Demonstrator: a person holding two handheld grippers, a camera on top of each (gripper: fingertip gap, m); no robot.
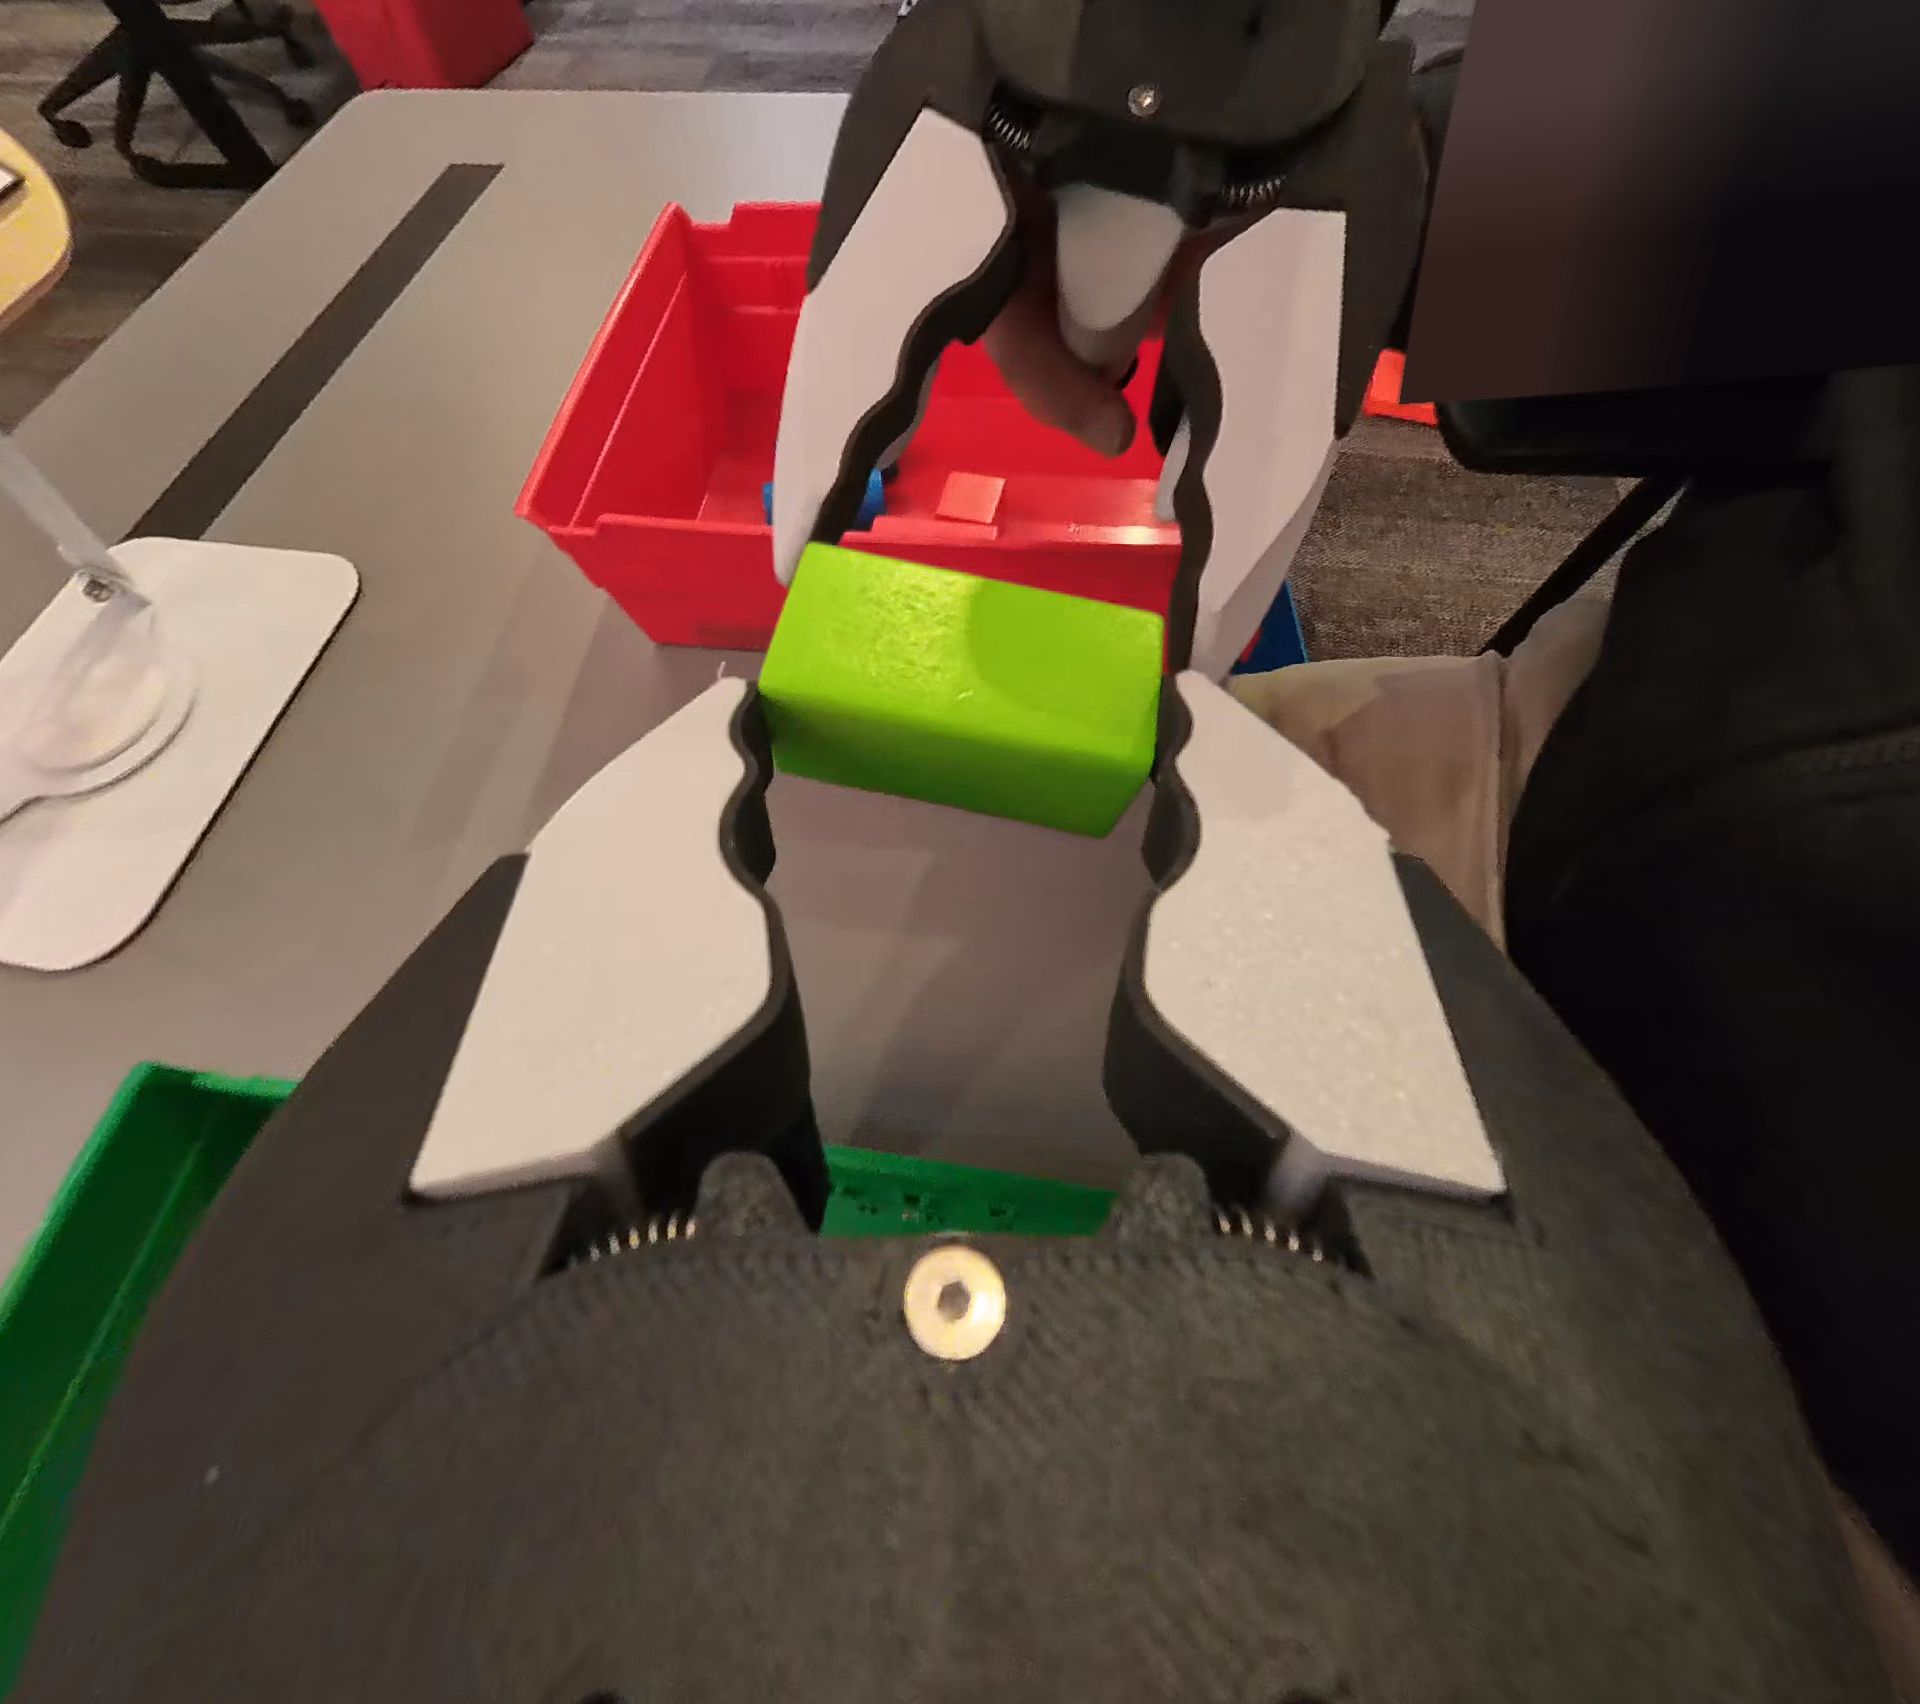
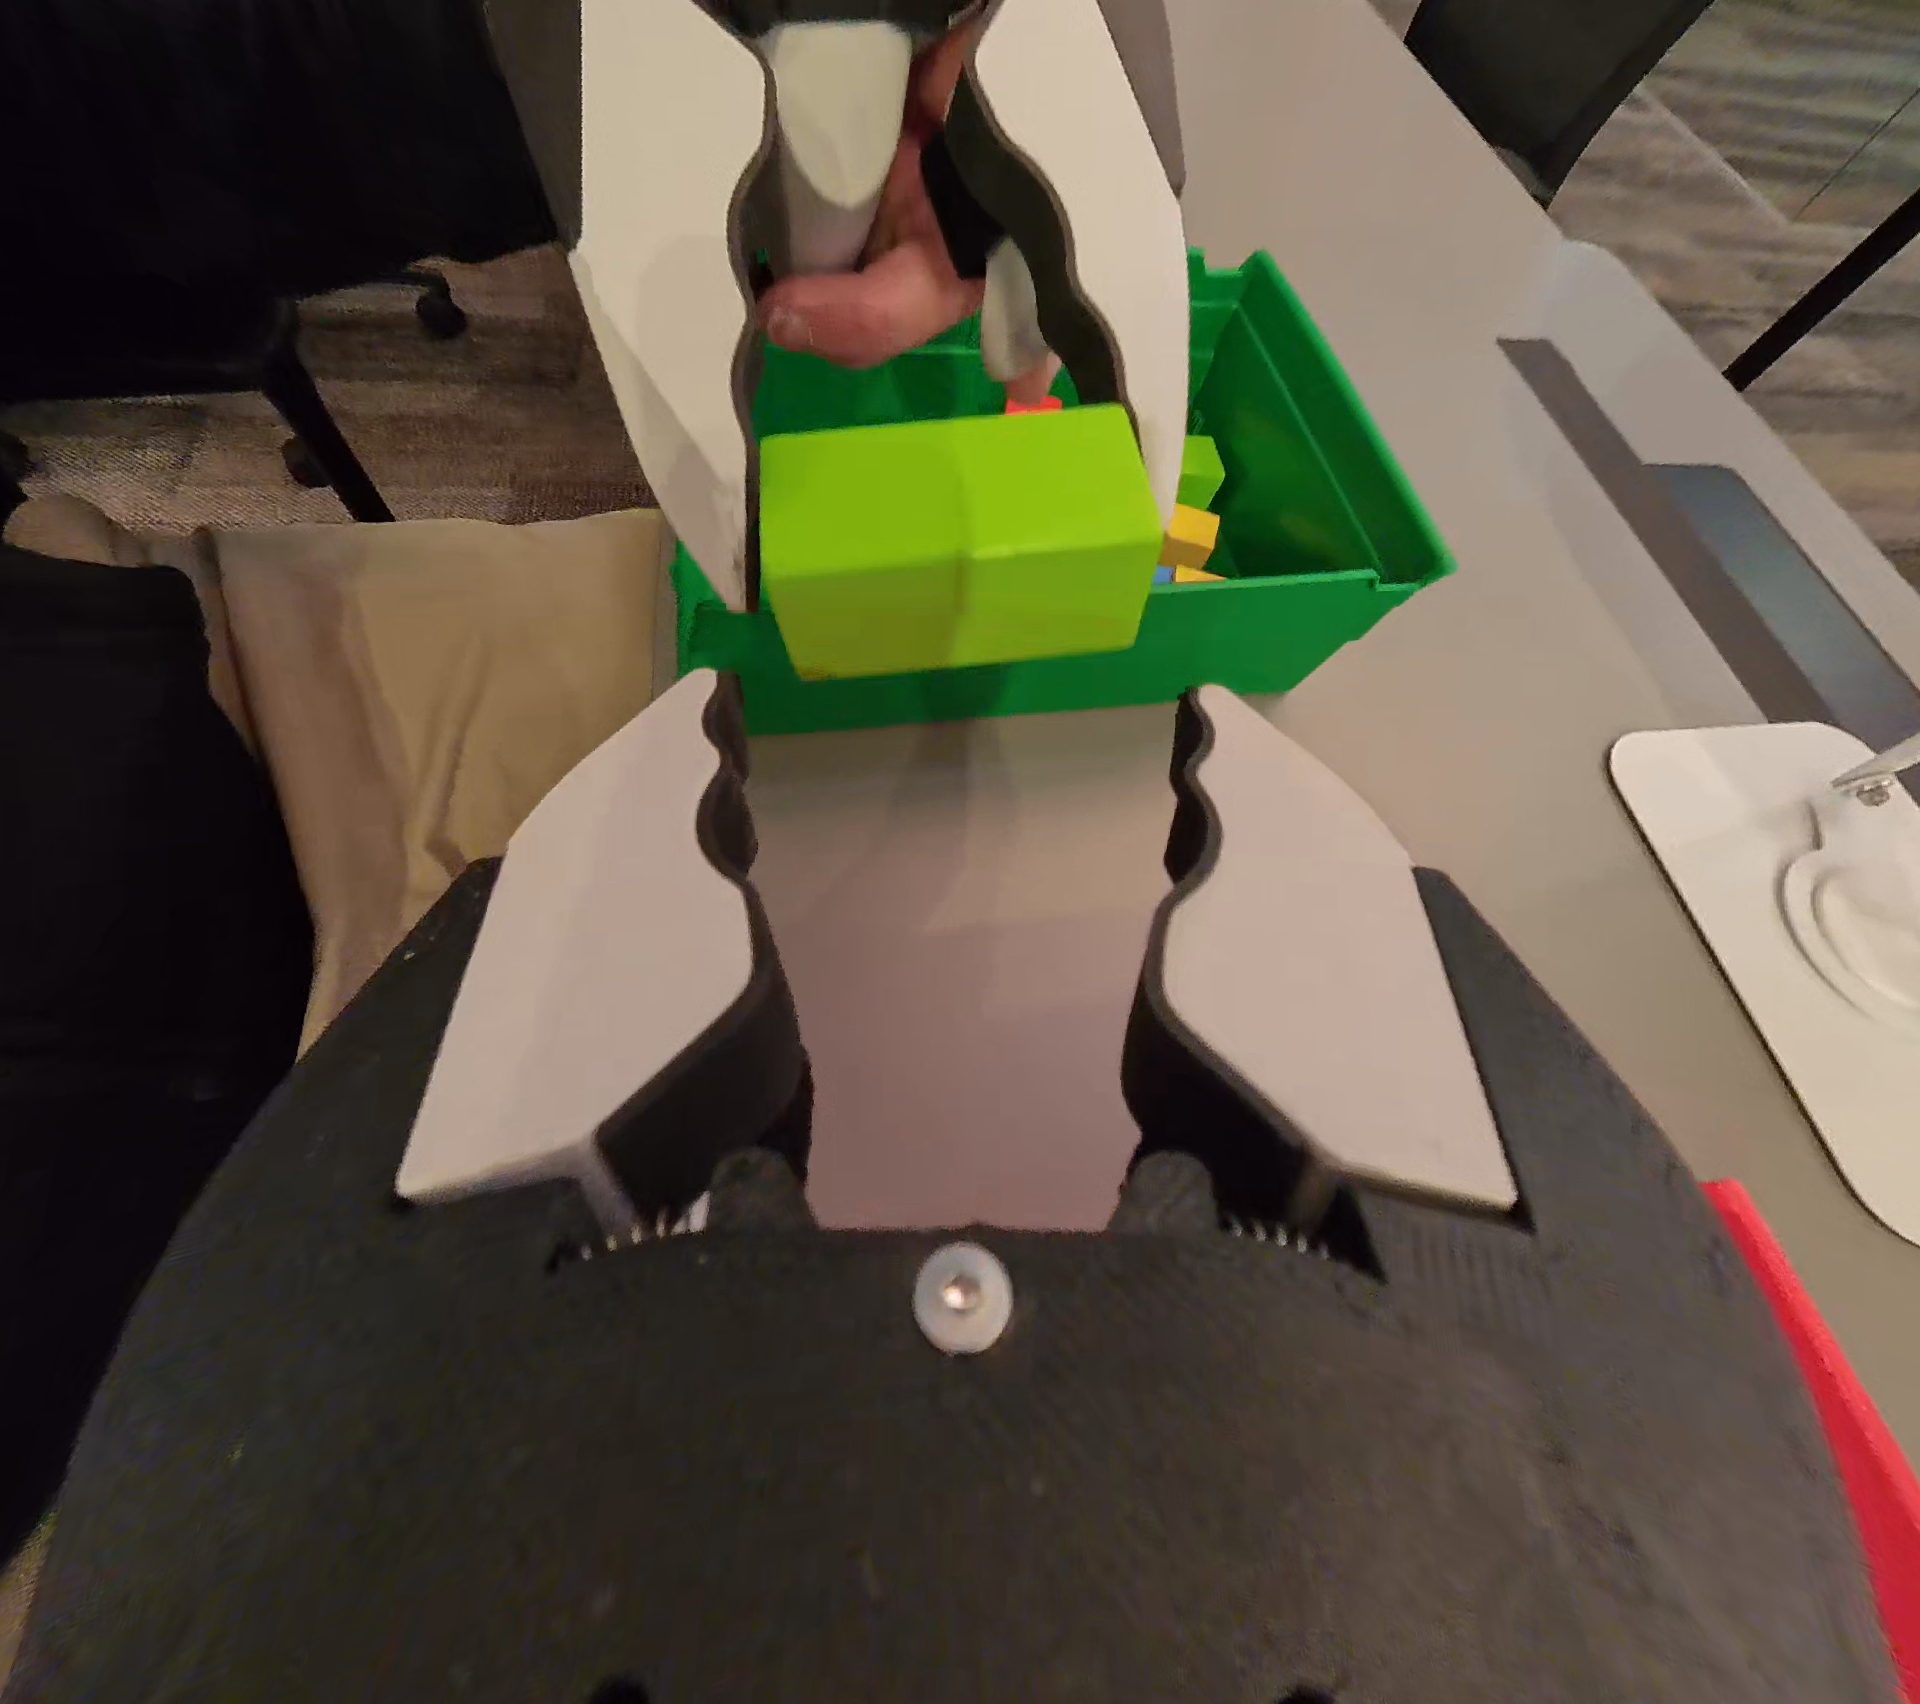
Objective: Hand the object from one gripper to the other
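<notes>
A lime-green block [image 1: 961,688] hangs above the grey table [image 1: 436,366], pinched at its two ends by my left gripper [image 1: 961,698], which is shut on it. My right gripper [image 1: 992,605] faces it from the far side, open about as wide as the block, with its fingertips [image 1: 795,542] at the block's far edge. In the right wrist view the block [image 2: 956,542] sits between the left gripper's fingers [image 2: 686,407]. My right gripper [image 2: 958,704] is open there, with its tips just short of the block.
A red bin [image 1: 665,449] stands on the table behind the block, with small pieces in it. A green bin [image 2: 1299,626] holds several coloured blocks. A white stand base [image 1: 156,719] lies on the table. A person's legs are at the table edge [image 2: 416,667].
</notes>
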